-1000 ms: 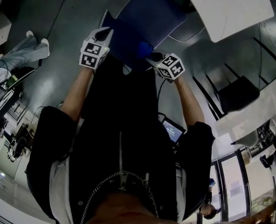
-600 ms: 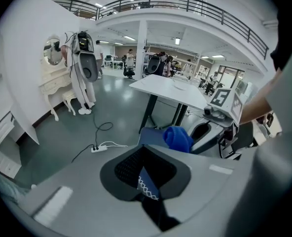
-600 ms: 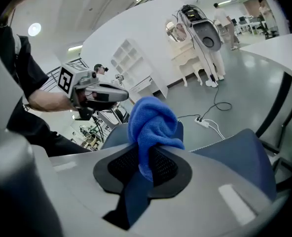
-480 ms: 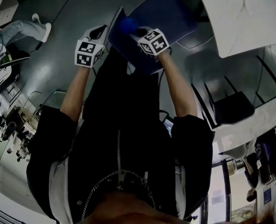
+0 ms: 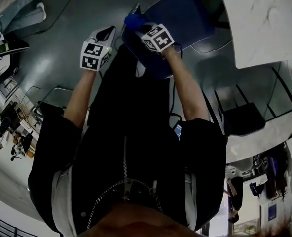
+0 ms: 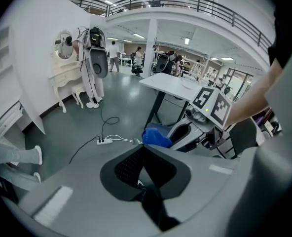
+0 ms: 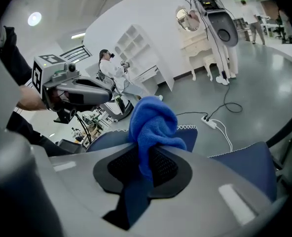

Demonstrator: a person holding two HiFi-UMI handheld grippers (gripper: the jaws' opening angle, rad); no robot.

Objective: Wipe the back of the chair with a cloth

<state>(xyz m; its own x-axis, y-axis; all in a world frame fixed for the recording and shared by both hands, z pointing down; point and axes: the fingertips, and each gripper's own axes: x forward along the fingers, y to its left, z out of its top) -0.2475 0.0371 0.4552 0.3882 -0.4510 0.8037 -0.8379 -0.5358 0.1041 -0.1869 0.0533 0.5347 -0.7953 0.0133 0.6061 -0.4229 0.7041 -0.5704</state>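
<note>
Cloth (image 7: 153, 125): blue, bunched into a wad. Its long axis runs along the jaws. The bulk stands out past the jaw tips and a narrow tail trails back between them. In the head view it points away from the person, toward the chair.

Right gripper (image 7: 146, 154): jaws pinched on the cloth's tail.

Chair (image 5: 185, 14): dark blue and padded. The cloth sits at the stitched top edge of the chair back (image 7: 193, 129); contact cannot be told.

Left gripper (image 6: 145, 149): jaws pressed together, nothing between them. It is held just left of the chair back, apart from the cloth.

Surroundings: grey floor (image 5: 77, 14); white power strip (image 7: 208, 122) with cable on the floor beyond the chair; white table (image 5: 264, 19) to the chair's right.
</note>
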